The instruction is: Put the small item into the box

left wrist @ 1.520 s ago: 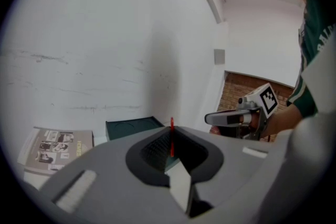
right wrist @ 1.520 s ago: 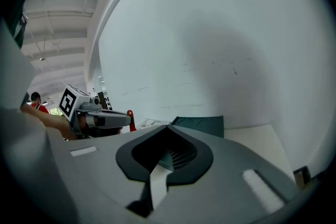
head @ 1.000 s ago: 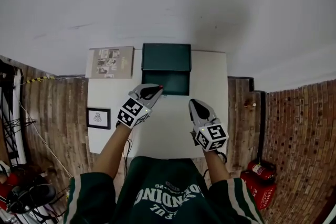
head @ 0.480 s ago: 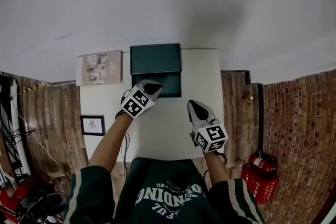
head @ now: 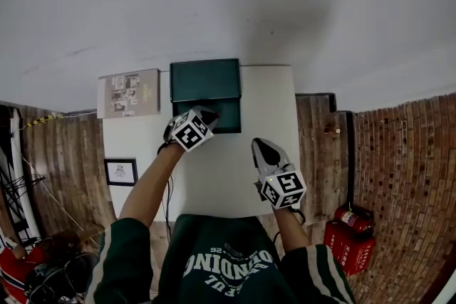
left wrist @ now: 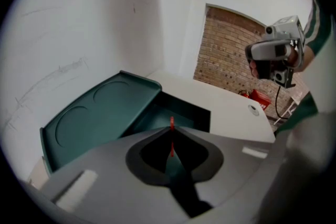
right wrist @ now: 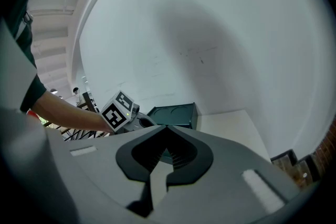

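The box [head: 205, 85] is dark green, lid and inside alike, on a plain white table [head: 267, 110]. The small item [left wrist: 171, 122] is bright red. The left gripper [head: 211, 112] and right gripper [head: 262, 146] are grey, their cubes patterned in black-and-white squares. The jersey [head: 228, 260] is dark green with white lettering

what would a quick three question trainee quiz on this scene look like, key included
1. Multiple choice: the left gripper, by the open green box, is shut on: A a thin red item; B a coin; C nothing.
2. Fill in: the right gripper hovers above the white ____.
3. True or false: the right gripper's jaws stand wide apart.

Key: 1 A. 2 table. 3 false, they are together with nothing between them.
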`<state>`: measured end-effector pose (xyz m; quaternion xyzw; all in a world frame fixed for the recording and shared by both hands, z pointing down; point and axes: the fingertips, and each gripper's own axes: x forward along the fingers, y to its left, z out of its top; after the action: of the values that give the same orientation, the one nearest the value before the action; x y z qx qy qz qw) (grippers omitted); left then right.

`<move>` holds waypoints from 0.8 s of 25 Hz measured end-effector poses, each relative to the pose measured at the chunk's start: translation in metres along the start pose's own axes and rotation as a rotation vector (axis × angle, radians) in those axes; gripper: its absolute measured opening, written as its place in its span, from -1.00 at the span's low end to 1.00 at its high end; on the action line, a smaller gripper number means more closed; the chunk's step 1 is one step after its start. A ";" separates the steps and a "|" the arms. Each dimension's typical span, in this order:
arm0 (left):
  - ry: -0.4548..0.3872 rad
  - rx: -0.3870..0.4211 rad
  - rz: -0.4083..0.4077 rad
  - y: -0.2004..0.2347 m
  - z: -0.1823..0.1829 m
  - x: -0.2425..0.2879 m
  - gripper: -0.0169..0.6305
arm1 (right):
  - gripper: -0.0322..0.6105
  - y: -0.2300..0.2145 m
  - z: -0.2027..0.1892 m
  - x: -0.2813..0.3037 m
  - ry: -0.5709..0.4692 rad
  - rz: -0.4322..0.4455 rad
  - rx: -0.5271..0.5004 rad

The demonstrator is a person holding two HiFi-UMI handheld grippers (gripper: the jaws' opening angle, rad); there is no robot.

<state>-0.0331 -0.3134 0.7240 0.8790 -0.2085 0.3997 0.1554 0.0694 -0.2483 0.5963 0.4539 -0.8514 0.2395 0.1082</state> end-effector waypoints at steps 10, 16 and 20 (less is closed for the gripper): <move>0.168 -0.004 -0.061 -0.002 -0.027 0.031 -0.75 | -0.89 -0.009 -0.003 -0.006 0.002 -0.023 0.015; 0.192 -0.023 -0.070 -0.002 -0.027 0.040 -0.75 | -0.89 -0.017 -0.004 -0.011 0.003 -0.039 0.022; 0.219 -0.025 -0.071 -0.002 -0.027 0.044 -0.75 | -0.89 -0.019 -0.005 -0.013 0.004 -0.046 0.028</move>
<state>-0.0236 -0.3103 0.7745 0.8349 -0.1638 0.4850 0.2024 0.0922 -0.2453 0.6011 0.4743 -0.8371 0.2498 0.1090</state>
